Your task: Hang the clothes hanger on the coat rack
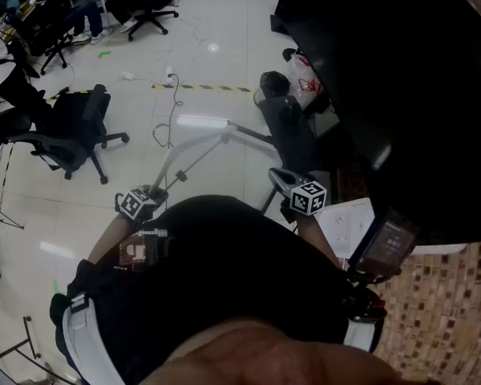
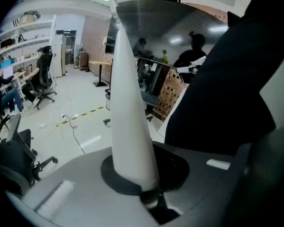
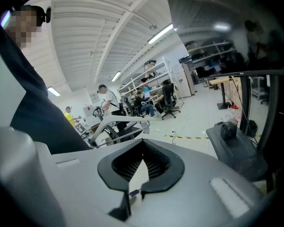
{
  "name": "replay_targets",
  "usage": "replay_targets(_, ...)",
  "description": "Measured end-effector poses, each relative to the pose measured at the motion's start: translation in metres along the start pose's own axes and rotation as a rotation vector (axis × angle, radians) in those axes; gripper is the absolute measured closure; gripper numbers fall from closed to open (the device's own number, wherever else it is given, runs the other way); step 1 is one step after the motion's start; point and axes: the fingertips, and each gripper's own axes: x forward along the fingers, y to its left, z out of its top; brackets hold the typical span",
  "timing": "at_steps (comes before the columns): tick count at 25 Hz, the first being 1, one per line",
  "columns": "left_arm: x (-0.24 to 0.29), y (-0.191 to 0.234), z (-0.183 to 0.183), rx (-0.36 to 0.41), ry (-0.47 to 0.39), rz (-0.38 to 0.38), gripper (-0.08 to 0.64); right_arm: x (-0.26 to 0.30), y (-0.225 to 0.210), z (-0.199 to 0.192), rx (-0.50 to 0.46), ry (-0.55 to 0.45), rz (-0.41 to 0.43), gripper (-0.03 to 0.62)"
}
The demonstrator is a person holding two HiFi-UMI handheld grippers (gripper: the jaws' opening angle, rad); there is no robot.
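The left gripper (image 2: 135,176) is clamped on the white hanger (image 2: 128,103). Both jaws press against the lower end of one hanger arm, which rises from the grip and narrows toward the top of the left gripper view. In the head view, this gripper sits low on the left, just in front of the person's black shirt (image 1: 224,279). The hanger extends from it upward and to the right, held clear above the pale floor (image 1: 216,62).

The right gripper (image 3: 141,167) holds nothing. Its ribbed pads (image 3: 156,162) are drawn together, leaving only a narrow wedge-shaped slit. The hanger appears in its view as a white frame farther off to the left, well apart from these jaws. In the head view, the right gripper sits on the right, level with the left one and beside the shirt.

A dark frame (image 3: 270,112) of upright posts and a top bar stands at the right edge of the right gripper view. A black office chair (image 1: 76,127) stands on the floor to the left. A yellow-and-black tape strip (image 1: 200,87) crosses the floor beyond the hanger.
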Motion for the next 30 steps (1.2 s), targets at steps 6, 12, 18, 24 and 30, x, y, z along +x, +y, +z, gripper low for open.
replay_targets(6,0.013,-0.01,0.014,-0.01,-0.007,0.019,0.541,-0.016,-0.019,-0.003,-0.002,-0.002,0.007,0.578)
replay_targets(12,0.019,-0.014,0.023,-0.006,0.013,0.02,0.541,-0.019,-0.036,-0.007,0.023,-0.008,0.003,0.578)
replay_targets(18,0.02,0.013,0.027,-0.007,0.015,0.008,0.541,0.011,-0.038,0.004,0.02,0.005,0.01,0.578)
replay_targets(24,0.027,0.081,0.047,0.003,-0.019,-0.022,0.541,0.06,-0.049,0.041,-0.026,0.017,-0.037,0.578)
replay_targets(30,0.005,0.183,0.088,0.077,-0.015,-0.051,0.541,0.145,-0.051,0.117,-0.025,-0.033,-0.072,0.578)
